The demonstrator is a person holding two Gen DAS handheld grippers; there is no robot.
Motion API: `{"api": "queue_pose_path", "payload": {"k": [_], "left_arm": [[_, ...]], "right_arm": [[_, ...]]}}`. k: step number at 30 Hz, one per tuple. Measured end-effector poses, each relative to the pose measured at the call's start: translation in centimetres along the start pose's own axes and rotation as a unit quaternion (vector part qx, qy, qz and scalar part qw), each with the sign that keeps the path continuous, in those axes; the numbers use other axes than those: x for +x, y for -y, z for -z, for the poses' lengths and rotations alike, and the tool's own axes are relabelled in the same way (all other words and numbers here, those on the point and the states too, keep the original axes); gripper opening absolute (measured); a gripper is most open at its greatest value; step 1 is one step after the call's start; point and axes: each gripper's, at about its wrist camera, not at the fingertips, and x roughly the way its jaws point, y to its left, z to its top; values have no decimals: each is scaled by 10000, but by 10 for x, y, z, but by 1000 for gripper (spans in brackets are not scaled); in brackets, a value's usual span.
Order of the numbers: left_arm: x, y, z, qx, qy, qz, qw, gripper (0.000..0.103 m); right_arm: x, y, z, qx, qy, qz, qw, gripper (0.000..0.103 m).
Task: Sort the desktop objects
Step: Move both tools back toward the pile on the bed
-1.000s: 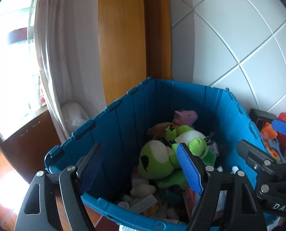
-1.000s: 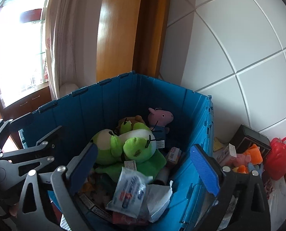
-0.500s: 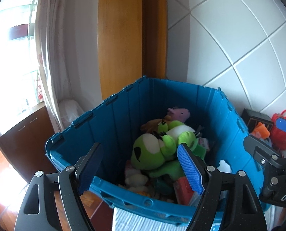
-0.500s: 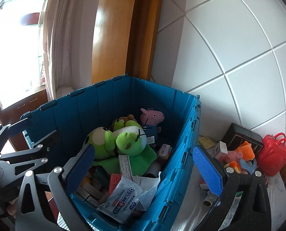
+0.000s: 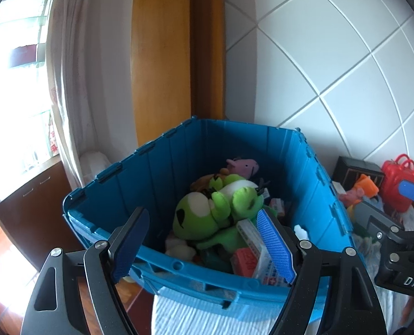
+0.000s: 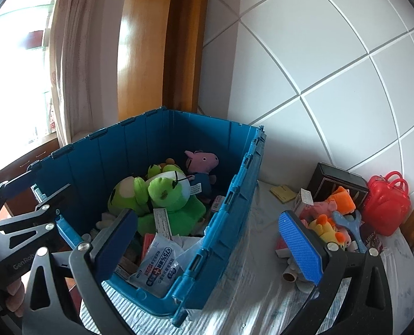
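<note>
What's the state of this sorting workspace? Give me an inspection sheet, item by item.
Surface: table under a white cloth.
Job's things: blue bin holding green plush toys, a pink pig plush and a wipes packet.
Clutter: beside the bin lie small toys, a red toy bag and a black box.
Grippers: left gripper open, empty; right gripper open, empty.
Cables: nothing seen.
Surroundings: tiled wall, curtain, wooden frame.
</note>
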Motion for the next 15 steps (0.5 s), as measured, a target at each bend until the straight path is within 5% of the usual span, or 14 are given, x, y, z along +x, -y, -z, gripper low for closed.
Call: {"api": "queue_pose_path", "payload": {"k": [15], "left_arm": [[-16,124,8,720,53,1134,9909,80]], "right_arm": [[-48,115,42,768,-74,1009,9919,103]]}}
